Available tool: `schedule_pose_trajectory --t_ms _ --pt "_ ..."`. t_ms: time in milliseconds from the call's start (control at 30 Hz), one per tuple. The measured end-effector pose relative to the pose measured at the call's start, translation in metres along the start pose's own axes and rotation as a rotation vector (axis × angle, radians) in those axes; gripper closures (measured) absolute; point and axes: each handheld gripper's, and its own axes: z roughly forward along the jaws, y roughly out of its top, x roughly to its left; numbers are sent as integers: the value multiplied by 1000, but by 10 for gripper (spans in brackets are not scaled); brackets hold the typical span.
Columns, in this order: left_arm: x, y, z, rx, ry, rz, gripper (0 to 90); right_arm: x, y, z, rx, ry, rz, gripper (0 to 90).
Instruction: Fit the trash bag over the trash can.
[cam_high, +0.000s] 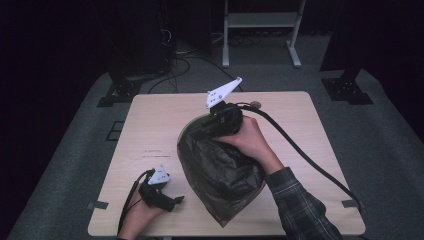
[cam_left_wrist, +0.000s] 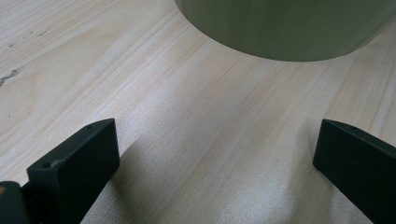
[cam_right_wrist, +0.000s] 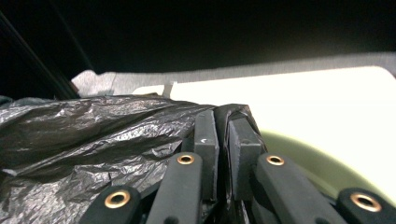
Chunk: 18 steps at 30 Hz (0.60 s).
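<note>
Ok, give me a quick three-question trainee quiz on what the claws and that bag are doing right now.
1. True or false: the left claw has its jaws apart, with nothing between them.
2. What does the right claw pinch?
A. a cable
B. the black plastic bag
C. the table's edge
3. Fill in: the bag is draped over a pale green ____ standing on the wooden table.

Key
1. True. In the left gripper view only bare tabletop lies between the jaws.
2. B. In the right gripper view, bag film is caught between the nearly closed jaws.
3. Bin, or a similar round container; its rim shows in the high view.
</note>
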Motion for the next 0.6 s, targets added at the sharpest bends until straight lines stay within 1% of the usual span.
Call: schedule_pose_trajectory --t_ms 33,67,133,167,233,300,367,400,467,500,533,600 --pt "0 0 0 0 0 0 0 -1 -2 -1 17 -14 -1 826" --pt "0 0 0 0 1 0 0 -2 -5 -3 21 -32 -3 822" --pt "0 0 0 0 0 0 0 -5 -10 -5 25 -19 22 796" --pt "0 0 0 0 0 0 0 -7 -12 -4 53 -33 29 776" --pt "0 0 0 0 0 0 0 -8 -14 -3 90 -61 28 708" --pt "0 0 0 0 0 0 0 -8 -14 -4 105 -73 21 632" --pt "0 0 0 0 1 0 0 -7 -13 -8 119 -99 14 573" --pt "0 0 0 0 0 0 0 -7 -12 -11 123 -108 16 558" --pt "0 0 0 0 0 1 0 -6 -12 -17 129 -116 13 559" --pt "0 0 0 0 0 1 0 -6 -13 -20 117 -122 11 559" --pt "0 0 0 0 0 0 0 -5 -15 -26 91 -126 10 560" --pt "0 0 0 0 0 0 0 -5 -18 -34 90 -126 21 550"
